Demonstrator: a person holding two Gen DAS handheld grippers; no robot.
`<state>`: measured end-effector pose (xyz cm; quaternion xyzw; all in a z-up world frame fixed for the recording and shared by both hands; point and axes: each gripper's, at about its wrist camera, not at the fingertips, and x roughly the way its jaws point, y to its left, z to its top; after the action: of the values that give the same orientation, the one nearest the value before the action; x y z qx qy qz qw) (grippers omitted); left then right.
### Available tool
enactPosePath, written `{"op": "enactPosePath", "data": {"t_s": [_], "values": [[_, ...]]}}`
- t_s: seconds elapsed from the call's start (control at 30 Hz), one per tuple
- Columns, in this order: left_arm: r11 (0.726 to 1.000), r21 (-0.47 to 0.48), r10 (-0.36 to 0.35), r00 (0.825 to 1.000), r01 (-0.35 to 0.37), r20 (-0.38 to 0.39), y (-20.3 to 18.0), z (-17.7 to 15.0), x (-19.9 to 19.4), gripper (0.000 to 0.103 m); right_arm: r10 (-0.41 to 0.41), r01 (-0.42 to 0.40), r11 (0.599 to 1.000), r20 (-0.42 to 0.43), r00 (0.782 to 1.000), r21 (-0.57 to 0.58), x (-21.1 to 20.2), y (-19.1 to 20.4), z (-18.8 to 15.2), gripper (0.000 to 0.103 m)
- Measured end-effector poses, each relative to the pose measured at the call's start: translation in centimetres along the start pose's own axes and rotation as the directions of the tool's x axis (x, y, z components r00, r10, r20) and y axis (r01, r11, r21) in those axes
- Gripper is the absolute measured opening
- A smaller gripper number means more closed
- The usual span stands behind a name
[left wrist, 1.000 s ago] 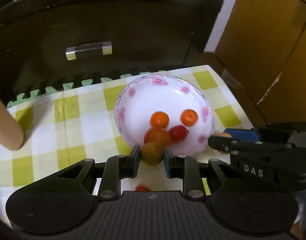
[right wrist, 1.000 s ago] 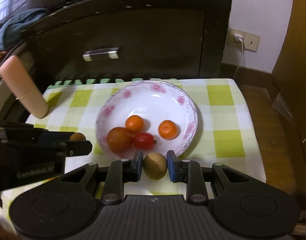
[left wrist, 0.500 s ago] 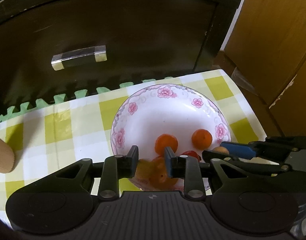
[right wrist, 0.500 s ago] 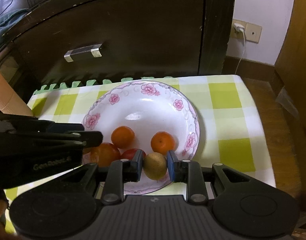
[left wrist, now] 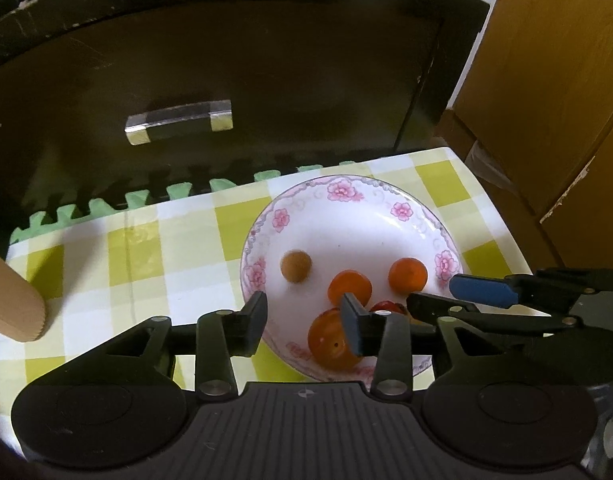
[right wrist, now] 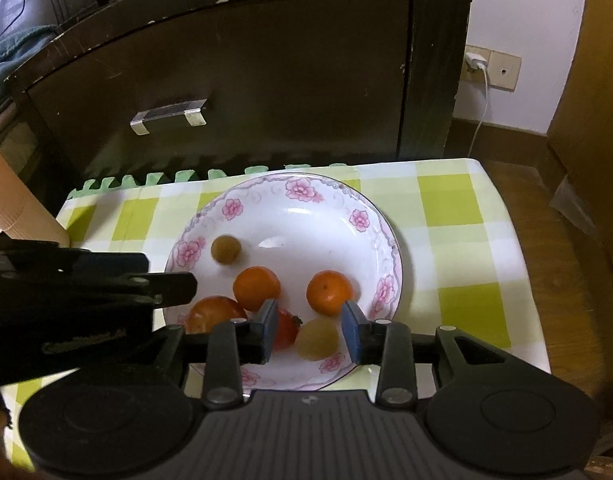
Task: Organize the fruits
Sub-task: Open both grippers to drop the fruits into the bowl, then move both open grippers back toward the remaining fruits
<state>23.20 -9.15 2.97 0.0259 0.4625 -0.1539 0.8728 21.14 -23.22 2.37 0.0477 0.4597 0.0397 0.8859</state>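
Note:
A white plate with pink flowers (left wrist: pixel 342 194) (right wrist: pixel 302 190) sits on the checked cloth. In it lie two small oranges (left wrist: pixel 407 275) (right wrist: pixel 329 293), a larger orange-red fruit (left wrist: pixel 328 342) (right wrist: pixel 214 314), a red tomato (right wrist: pixel 285 328) and a small brown fruit (left wrist: pixel 295 266) (right wrist: pixel 225 249). A pale brown kiwi (right wrist: pixel 318 339) lies free in the plate between my right gripper's fingers. My right gripper (right wrist: pixel 309 332) is open over the plate's near rim. My left gripper (left wrist: pixel 304 322) is open and empty over the plate's left near edge.
A dark cabinet with a metal handle (left wrist: pixel 178 122) (right wrist: pixel 168 117) stands right behind the small table. A cardboard tube (left wrist: pixel 10 300) (right wrist: pixel 14 208) leans in at the left. Wooden furniture (left wrist: pixel 546 80) is at the right; a wall socket with a cable (right wrist: pixel 478 64) is beyond.
Both grippers opened. The left one let go of the small brown fruit, now lying in the plate's left part. The right one released the kiwi into the plate's near part.

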Motion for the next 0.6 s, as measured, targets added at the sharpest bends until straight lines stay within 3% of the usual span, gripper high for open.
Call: {"op": "enactPosePath", "data": {"t_s": [0.6], "values": [[0.999, 0.003, 0.036, 0.999, -0.036, -0.010, 1.2, -4.2, -3.9, 0.060, 0.005, -0.006, 0.999, -0.008, 1.000, -0.054, -3.0, 3.8, -2.6, 0.034]]}}
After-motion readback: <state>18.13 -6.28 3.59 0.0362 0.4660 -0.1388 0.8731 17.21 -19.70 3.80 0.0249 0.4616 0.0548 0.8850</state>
